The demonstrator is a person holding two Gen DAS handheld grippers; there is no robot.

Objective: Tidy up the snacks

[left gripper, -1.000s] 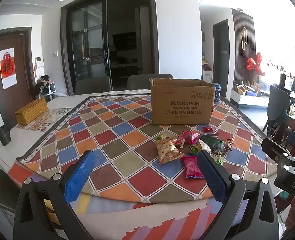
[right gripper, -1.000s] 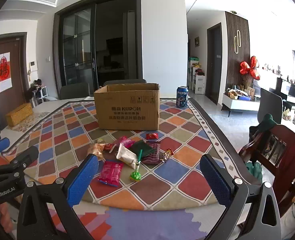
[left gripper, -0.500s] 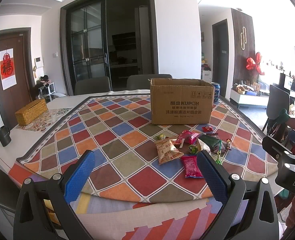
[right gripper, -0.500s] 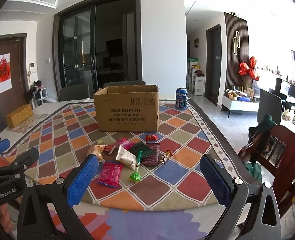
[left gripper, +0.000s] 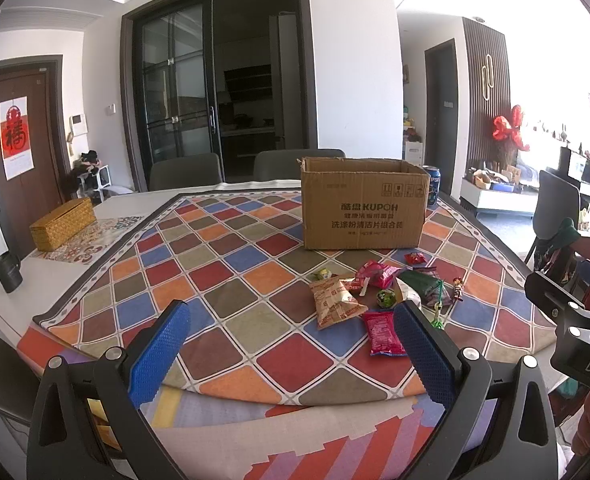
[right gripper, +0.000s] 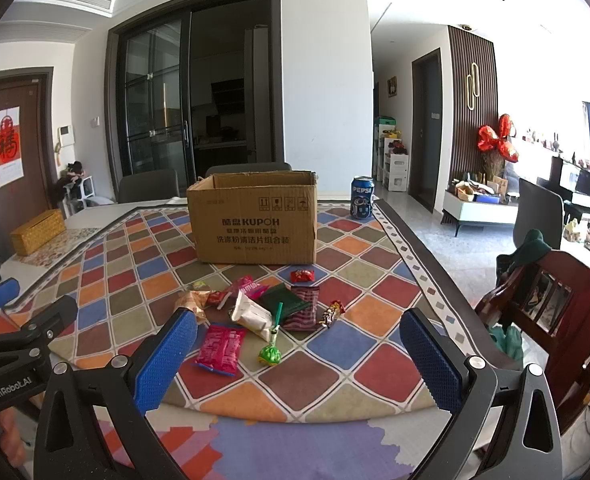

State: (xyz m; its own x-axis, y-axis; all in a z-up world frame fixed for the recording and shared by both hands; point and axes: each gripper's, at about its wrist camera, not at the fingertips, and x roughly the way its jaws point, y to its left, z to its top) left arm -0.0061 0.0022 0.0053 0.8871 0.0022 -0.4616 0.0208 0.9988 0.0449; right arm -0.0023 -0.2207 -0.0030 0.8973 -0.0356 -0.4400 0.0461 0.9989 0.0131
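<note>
nothing on the cloth has shifted over the last second; only your two viewpoints have eased a touch closer to the pile. the snacks all lie loose in one cluster on the patterned tablecloth, in front of the cardboard box and apart from it: a pink packet nearest you, a white wrapper, a green lollipop, a dark green pouch, a small red candy closest to the box. in the left view the tan biscuit bag lies at the left edge of the cluster.

progress, as a judgement: task not started. no item is lifted, and what the box holds is hidden behind its near wall. every visible snack is left to sort.

your left gripper is spread wide with nothing between the blue pads; your right gripper likewise wide apart and empty. both hover at the near table edge, short of the pile.

surface: round table, chequered cloth over a striped one. a pepsi can stands behind the box on the right; a woven tissue box and a dark cup sit far left. room: dark glass doors, grey chairs behind the table, a wooden chair with red cloth at your right.
</note>
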